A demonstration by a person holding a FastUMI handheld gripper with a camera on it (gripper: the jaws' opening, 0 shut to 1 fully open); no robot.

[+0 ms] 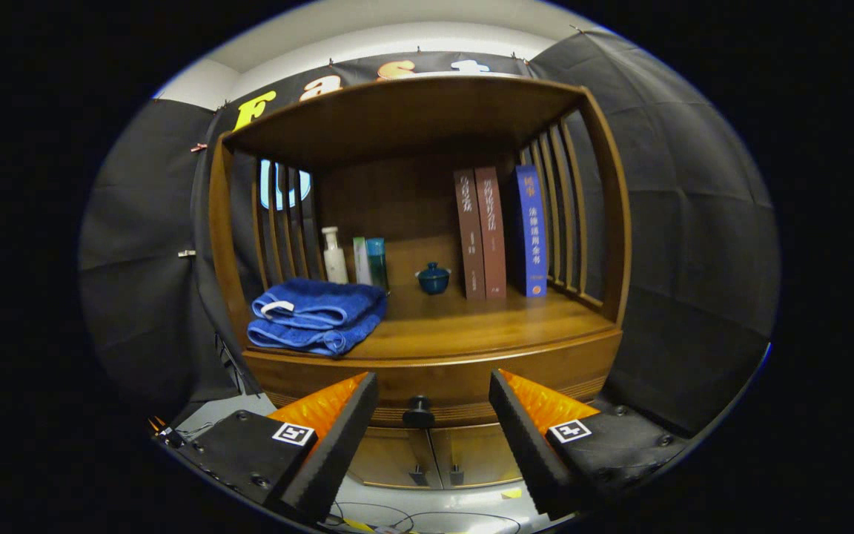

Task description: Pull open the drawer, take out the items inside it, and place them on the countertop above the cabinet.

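wooden cabinet (427,348), centre of frame: closed drawer (442,382) with round black knob (418,410) at lower centre, just ahead of and between the fingers of the orange-and-black tool (433,404), which stands wide and holds nothing. tabletop (471,322) above carries a folded blue towel (317,315) at left, white pump bottle (335,256), small dark blue lidded pot (434,279) and upright books (500,231) at right.
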